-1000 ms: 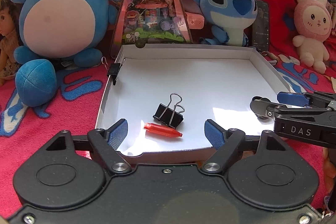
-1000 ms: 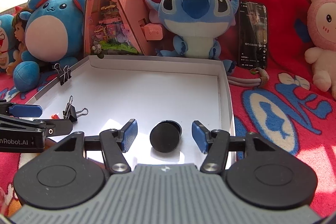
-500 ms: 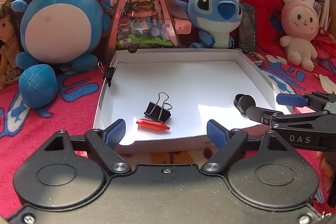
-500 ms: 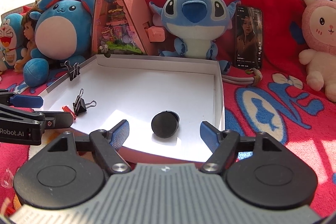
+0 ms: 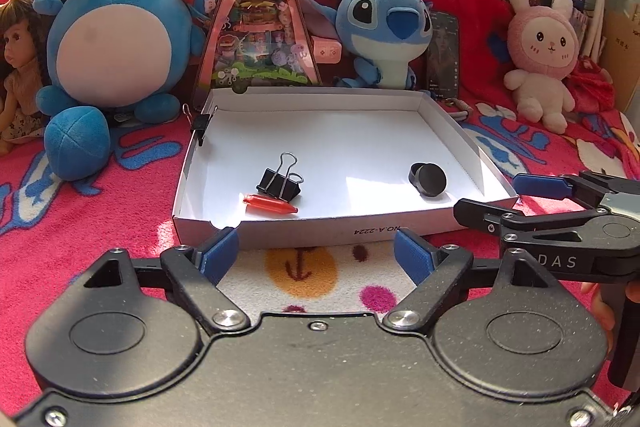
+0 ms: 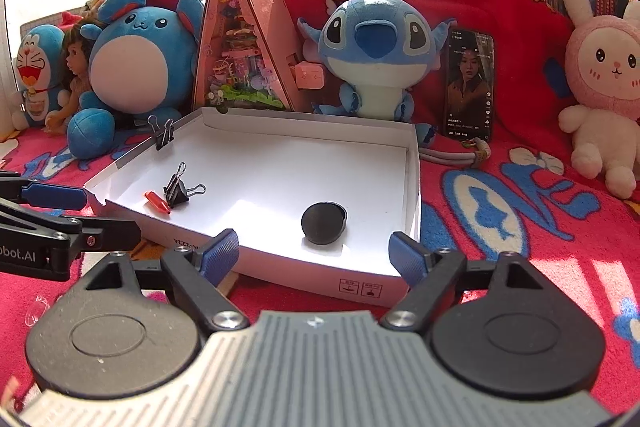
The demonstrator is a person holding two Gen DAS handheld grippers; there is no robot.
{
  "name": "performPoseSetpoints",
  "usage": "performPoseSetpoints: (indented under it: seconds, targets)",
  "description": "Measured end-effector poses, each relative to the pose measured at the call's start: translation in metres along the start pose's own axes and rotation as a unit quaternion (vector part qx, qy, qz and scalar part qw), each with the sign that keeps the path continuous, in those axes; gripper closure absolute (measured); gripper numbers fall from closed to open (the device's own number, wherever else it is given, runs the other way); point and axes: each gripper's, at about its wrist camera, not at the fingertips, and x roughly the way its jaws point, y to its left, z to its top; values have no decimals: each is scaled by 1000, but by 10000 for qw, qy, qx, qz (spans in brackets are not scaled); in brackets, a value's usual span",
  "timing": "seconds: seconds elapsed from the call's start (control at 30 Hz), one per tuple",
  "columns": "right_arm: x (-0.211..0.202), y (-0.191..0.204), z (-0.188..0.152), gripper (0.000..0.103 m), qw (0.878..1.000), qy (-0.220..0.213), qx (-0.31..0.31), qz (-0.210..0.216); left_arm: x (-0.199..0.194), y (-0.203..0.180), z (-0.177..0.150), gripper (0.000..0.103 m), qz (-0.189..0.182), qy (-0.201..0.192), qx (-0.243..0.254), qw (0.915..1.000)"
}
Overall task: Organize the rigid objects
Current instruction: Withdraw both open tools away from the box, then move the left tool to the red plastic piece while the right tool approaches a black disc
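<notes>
A shallow white cardboard box [image 5: 472, 151] lies on a red blanket. In it are a black binder clip [image 5: 280, 181], a small red pointed piece [image 5: 270, 204] and a black round cap [image 5: 428, 179]. My left gripper [image 5: 316, 255] is open and empty, just short of the box's near wall. From the right wrist, the cap [image 6: 323, 223] lies inside the box [image 6: 412, 187], beyond my right gripper [image 6: 314, 255]. Its jaws are opening with nothing between them. The clip [image 6: 178, 189] and the red piece [image 6: 157, 201] lie at the left.
A second binder clip [image 5: 201, 125] is clipped on the box's left rim. Plush toys [image 5: 120, 39], a pink triangular toy house [image 5: 260, 27], a doll and an upright phone [image 6: 468, 83] line the back. A pink rabbit plush [image 5: 540, 67] sits at the right. Books fill the shelves behind.
Both grippers have drawn back out of the box to its near side. The right jaws have widened and left the black round cap lying free in the box.
</notes>
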Motion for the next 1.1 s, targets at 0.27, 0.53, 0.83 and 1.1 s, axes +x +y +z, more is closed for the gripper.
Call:
performPoseSetpoints:
  seconds: [0.27,0.53,0.83,1.1]
  targets:
    - [-24,2,-13,11,10000,-59,-44,30,-27,-7,-19,18,-107,-83,13,9999]
    - [-49,7,-33,9,9997,-103,-44,215,-48,-17,-39,18,-56,-213,76,9997]
    - [-67,12,-48,7,9994,-152,4,317,-62,-24,-57,17,-26,-343,41,9994]
    - [-75,14,-60,6,9995,-122,37,293,-69,-29,-74,16,59,-423,129,9990]
